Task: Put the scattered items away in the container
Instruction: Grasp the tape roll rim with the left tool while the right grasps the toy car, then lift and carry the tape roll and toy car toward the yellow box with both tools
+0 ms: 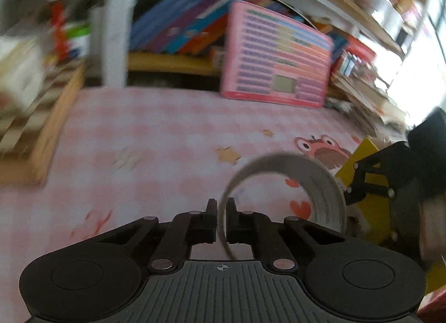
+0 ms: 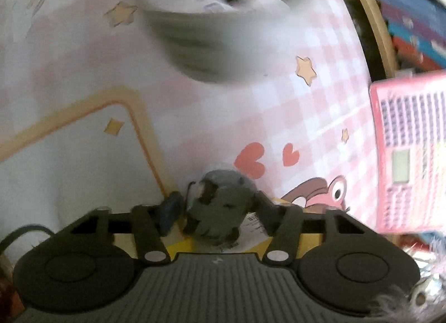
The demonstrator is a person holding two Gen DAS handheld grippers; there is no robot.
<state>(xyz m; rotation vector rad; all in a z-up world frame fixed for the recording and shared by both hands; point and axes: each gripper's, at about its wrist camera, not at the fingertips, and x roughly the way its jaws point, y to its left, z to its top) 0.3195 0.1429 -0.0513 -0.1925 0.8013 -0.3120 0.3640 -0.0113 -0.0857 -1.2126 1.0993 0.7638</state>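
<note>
The left gripper (image 1: 221, 218) is clamping its jaws on the thin wall of a grey tape roll (image 1: 287, 183), which is arching up just above the pink checked tablecloth (image 1: 156, 139). Beside the roll, the right gripper (image 2: 216, 210) is closing around a small dark rounded object (image 2: 220, 208) over a yellow box (image 2: 181, 245); whether the pads are pressing on it cannot be told. Beyond the roll, a pink board (image 1: 278, 55) is leaning against shelved books (image 1: 181, 27).
</note>
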